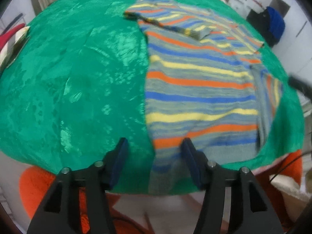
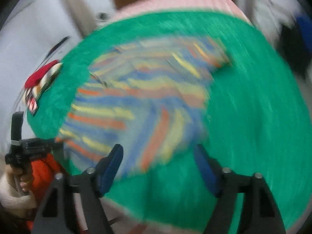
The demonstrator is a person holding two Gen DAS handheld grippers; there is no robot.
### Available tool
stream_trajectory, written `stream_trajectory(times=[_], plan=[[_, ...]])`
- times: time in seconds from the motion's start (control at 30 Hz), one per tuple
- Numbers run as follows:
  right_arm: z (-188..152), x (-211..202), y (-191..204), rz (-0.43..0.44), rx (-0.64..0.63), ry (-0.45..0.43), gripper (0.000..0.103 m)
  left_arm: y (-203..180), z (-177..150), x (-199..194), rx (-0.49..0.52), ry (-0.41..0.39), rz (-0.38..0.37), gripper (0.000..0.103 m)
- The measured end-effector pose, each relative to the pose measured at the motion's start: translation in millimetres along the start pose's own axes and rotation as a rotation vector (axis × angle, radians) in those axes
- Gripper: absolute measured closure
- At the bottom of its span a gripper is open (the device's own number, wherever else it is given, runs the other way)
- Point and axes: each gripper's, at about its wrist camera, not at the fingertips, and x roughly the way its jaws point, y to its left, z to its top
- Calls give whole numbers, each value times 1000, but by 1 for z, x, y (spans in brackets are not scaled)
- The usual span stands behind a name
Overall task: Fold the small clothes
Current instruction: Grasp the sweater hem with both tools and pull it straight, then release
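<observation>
Folding is midway: your left gripper (image 1: 154, 156) and right gripper (image 2: 158, 161) hang apart, empty, over the striped knit shirt (image 1: 198, 89) on green cloth (image 1: 78, 78); next, pinch its hem

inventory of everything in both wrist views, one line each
striped shirt: 1, grey with orange, yellow and blue stripes, lying partly folded on the green cloth, right of centre in the left wrist view
green cloth: 1, shiny green, spread over the work surface under the shirt
pink striped cover: 1, pink, showing beyond the cloth's far edge
red and white item: 1, at the cloth's left edge, too blurred to identify
blue and black bundle: 1, far right background
left tongs: 1, black with blue pads, open, at the shirt's near hem
right tongs: 1, black with blue pads, open, above the shirt's near edge
</observation>
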Motion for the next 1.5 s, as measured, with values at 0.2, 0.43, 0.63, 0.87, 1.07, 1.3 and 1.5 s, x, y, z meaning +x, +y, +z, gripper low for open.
stream_trajectory(times=[0.2,0.43,0.63,0.87,1.07,1.3,1.5], plan=[[13,72,5,-13,-226,205,101,4,-6,14,-28,69,-78,99],[-47,-34,-30,76,-110,139,101,10,-13,-19,-5,38,-118,99],[-110,-35,-72,66,109,210,71,6,-8,5,7,75,-101,96],[-137,-8,-95,260,355,166,47,-3,-9,12,58,69,-78,77],[-129,1,-92,243,363,190,98,-6,-6,-6,70,65,-8,100],[-142,-21,-73,176,330,304,98,-10,-15,2,96,115,64,100],[-159,25,-86,121,423,356,98,-13,-9,27,48,134,79,100]])
